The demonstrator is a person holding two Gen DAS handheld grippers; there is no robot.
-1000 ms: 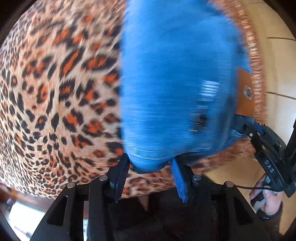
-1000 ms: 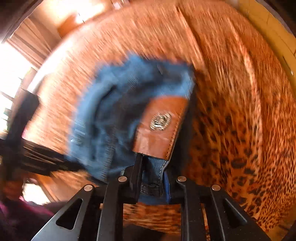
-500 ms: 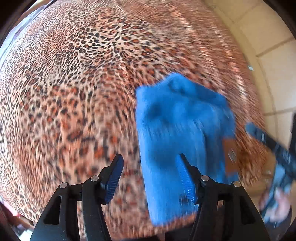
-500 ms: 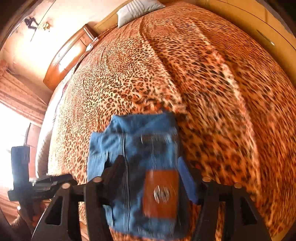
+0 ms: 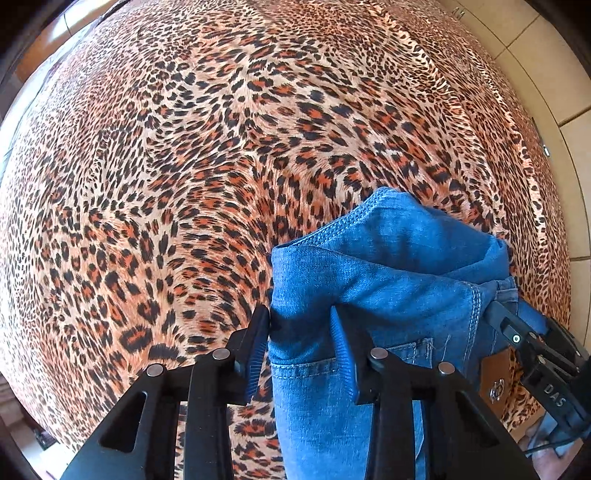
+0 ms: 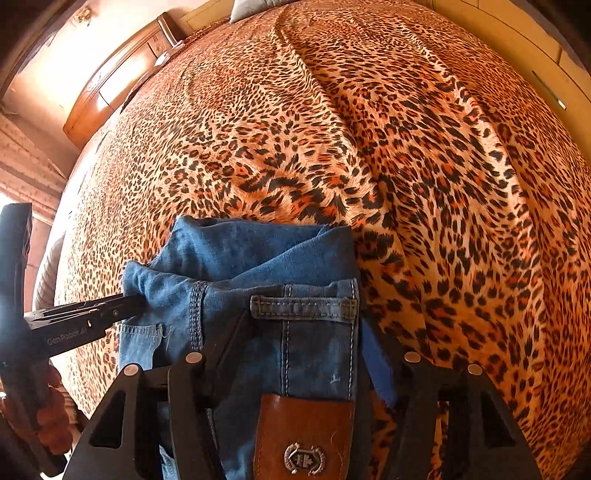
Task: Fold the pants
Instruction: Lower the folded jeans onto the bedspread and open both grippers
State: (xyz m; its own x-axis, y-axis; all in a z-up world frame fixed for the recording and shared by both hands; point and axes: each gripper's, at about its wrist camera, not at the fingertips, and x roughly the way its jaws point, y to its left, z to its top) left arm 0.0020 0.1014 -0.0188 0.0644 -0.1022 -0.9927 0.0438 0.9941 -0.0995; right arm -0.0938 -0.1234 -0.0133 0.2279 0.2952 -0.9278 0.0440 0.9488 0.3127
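Observation:
The folded blue jeans (image 5: 373, 280) lie near the front edge of a leopard-print bed. In the right wrist view the jeans (image 6: 258, 266) show the waistband, a belt loop and a brown leather patch (image 6: 303, 435). My left gripper (image 5: 299, 347) is open, its fingers either side of the jeans' left edge. My right gripper (image 6: 299, 354) is open, its fingers straddling the waistband. The right gripper also shows in the left wrist view (image 5: 517, 339) at the jeans' right side. The left gripper shows in the right wrist view (image 6: 118, 306) against the jeans' left edge.
The leopard-print bedspread (image 5: 221, 147) covers the whole bed (image 6: 424, 147). A wooden headboard (image 6: 122, 74) and a pillow (image 6: 255, 5) are at the far end. Tiled floor (image 5: 546, 66) lies to the right.
The jeans were held up in both grippers a second ago. Both grippers have let go and opened, and the jeans now lie folded on the bed with the grippers close around them.

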